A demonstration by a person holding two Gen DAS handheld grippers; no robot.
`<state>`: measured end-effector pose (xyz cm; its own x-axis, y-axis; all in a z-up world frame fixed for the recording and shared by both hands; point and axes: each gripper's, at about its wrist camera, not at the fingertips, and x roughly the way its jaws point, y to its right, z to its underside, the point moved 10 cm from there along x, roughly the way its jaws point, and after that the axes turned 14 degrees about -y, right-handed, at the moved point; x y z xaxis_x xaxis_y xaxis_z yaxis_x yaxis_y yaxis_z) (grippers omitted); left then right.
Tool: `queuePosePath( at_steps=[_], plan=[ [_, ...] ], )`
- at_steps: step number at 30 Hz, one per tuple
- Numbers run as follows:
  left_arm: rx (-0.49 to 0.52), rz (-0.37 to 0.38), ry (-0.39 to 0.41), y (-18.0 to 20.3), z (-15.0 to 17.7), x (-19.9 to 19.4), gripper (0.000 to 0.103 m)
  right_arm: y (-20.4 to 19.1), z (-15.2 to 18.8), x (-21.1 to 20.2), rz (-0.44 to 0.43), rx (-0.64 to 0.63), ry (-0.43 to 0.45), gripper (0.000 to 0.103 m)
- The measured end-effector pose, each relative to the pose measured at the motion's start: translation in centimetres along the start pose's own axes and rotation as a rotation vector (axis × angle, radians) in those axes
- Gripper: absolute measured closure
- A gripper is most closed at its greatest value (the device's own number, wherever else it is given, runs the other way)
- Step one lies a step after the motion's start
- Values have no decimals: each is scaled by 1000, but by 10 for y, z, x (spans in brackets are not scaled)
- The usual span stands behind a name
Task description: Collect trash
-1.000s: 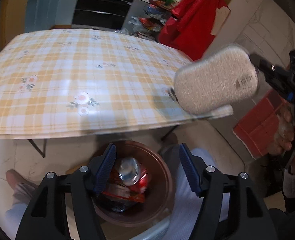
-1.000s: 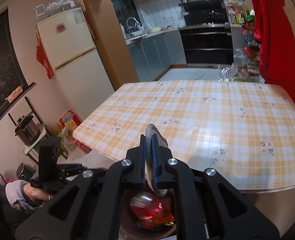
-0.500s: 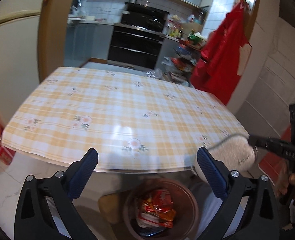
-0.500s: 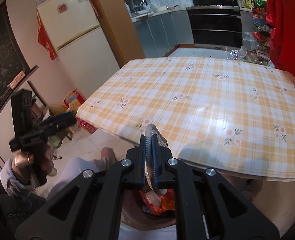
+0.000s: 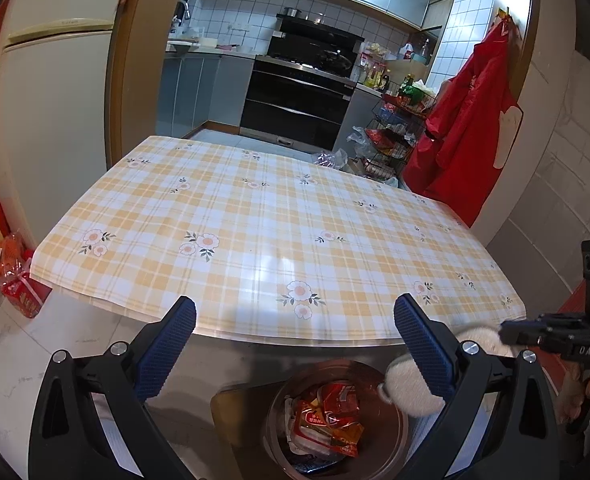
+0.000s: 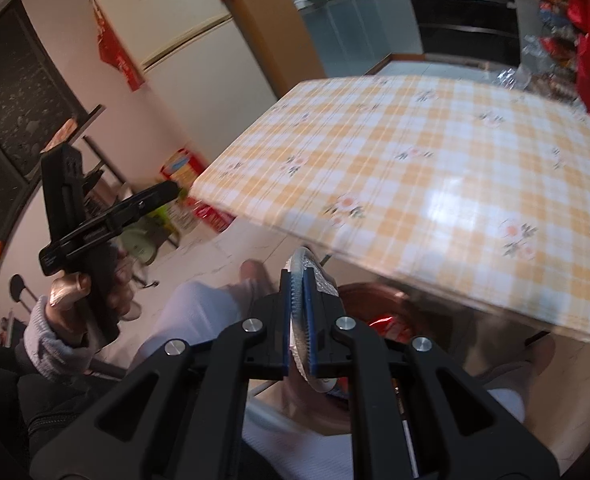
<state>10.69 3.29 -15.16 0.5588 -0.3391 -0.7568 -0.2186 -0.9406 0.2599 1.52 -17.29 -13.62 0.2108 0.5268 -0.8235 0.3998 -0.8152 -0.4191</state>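
Note:
A brown round bin (image 5: 273, 412) stands on the floor under the near edge of the checked table (image 5: 255, 232), with red wrappers (image 5: 327, 416) inside. My left gripper (image 5: 295, 304) hangs above it, open wide, nothing between its blue pads. My right gripper (image 6: 297, 276) is shut on a flat grey oval pad (image 6: 303, 258), held edge-on over the bin (image 6: 375, 296). In the left wrist view the pad (image 5: 411, 394) hovers at the bin's right rim, partly hidden behind my left finger, with the right gripper (image 5: 511, 330) behind it. The left gripper (image 6: 167, 194) shows at the left in the right wrist view.
The person's legs in pale trousers (image 6: 191, 312) flank the bin. Bags and boxes (image 5: 3, 264) lie on the floor at the left by a cream fridge (image 5: 55, 100). A red garment (image 5: 471, 128) and a wire rack (image 5: 395, 132) stand beyond the table's far right corner.
My left jaws spread wide and lifted and tilted up from the bin toward the kitchen. The right gripper carried the grey pad down from table height to the bin's rim.

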Motion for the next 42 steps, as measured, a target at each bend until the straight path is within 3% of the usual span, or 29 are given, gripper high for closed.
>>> queuePosePath(
  at_steps=[1, 2, 3, 5, 7, 9, 13, 22, 32, 42],
  plan=[
    [-1, 1, 0, 0, 0, 0, 6, 0, 2, 6, -2, 5, -20, 91],
    [-2, 1, 0, 0, 0, 1, 6, 2, 2, 10, 20, 12, -31, 77],
    [-4, 3, 1, 0, 0, 0, 6, 7, 2, 14, 47, 22, -31, 57],
    [-1, 1, 2, -1, 0, 0, 6, 16, 0, 13, 66, 61, -6, 31],
    [8, -8, 4, -1, 1, -1, 6, 24, -3, 7, 103, 76, 23, 23],
    [19, -28, 3, 0, 2, -1, 6, 35, -6, 0, 193, 86, 48, 8],
    [40, -64, 10, 2, 1, -1, 6, 55, -11, -11, 310, 106, 79, 6],
    [67, -70, 35, 16, -12, -10, 6, 74, -19, -33, 422, 145, 142, 6],
    [104, -81, 116, 40, -35, -47, 6, 52, -35, -82, 421, 132, 273, 6],
    [176, -126, 200, 68, -61, -87, 6, 28, -48, -144, 498, 119, 420, 6]
  ],
)
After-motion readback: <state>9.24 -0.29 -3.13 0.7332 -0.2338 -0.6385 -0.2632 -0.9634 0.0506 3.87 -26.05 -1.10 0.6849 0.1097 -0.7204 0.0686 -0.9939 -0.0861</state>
